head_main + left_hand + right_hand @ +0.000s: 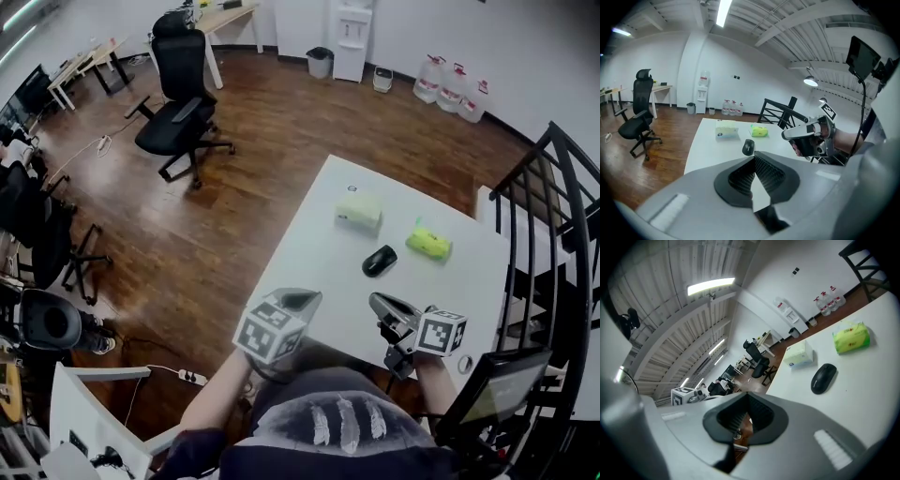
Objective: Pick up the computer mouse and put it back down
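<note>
Mouse (379, 260) lies on the table (309, 234), on the far side of my right gripper (382, 305), long axis angled far-right. Left gripper (295, 302) is farther off. Both grippers' jaws are together and empty.

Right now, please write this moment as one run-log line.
phase: before pick | mouse: on table, untouched | left gripper: shut, empty | right gripper: shut, empty
</note>
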`<control>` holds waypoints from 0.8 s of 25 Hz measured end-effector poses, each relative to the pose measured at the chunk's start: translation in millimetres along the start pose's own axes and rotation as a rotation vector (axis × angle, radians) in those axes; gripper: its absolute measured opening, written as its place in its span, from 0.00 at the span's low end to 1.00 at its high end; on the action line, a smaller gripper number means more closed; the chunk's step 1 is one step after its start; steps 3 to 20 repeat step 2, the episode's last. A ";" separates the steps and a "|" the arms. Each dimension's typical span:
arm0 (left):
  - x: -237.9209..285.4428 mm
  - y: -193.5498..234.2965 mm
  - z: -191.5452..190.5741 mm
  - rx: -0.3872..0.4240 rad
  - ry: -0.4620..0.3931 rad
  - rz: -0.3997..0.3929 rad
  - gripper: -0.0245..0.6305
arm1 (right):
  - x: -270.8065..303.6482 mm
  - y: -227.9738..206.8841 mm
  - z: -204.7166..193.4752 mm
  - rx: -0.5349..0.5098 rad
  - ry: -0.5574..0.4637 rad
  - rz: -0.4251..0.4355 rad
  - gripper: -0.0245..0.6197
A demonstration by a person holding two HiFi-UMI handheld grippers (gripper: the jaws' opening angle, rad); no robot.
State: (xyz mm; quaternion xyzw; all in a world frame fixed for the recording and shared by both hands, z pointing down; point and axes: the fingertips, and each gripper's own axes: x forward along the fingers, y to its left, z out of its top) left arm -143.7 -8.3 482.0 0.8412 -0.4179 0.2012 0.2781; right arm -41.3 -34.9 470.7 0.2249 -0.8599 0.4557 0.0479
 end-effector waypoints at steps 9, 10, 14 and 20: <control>-1.4 0.3 3.6 0.013 -0.001 -0.005 0.06 | 1.2 1.9 -0.9 0.000 -0.002 -0.007 0.05; -1.4 0.3 3.6 0.013 -0.001 -0.005 0.06 | 1.2 1.9 -0.9 0.000 -0.002 -0.007 0.05; -1.4 0.3 3.6 0.013 -0.001 -0.005 0.06 | 1.2 1.9 -0.9 0.000 -0.002 -0.007 0.05; -1.4 0.3 3.6 0.013 -0.001 -0.005 0.06 | 1.2 1.9 -0.9 0.000 -0.002 -0.007 0.05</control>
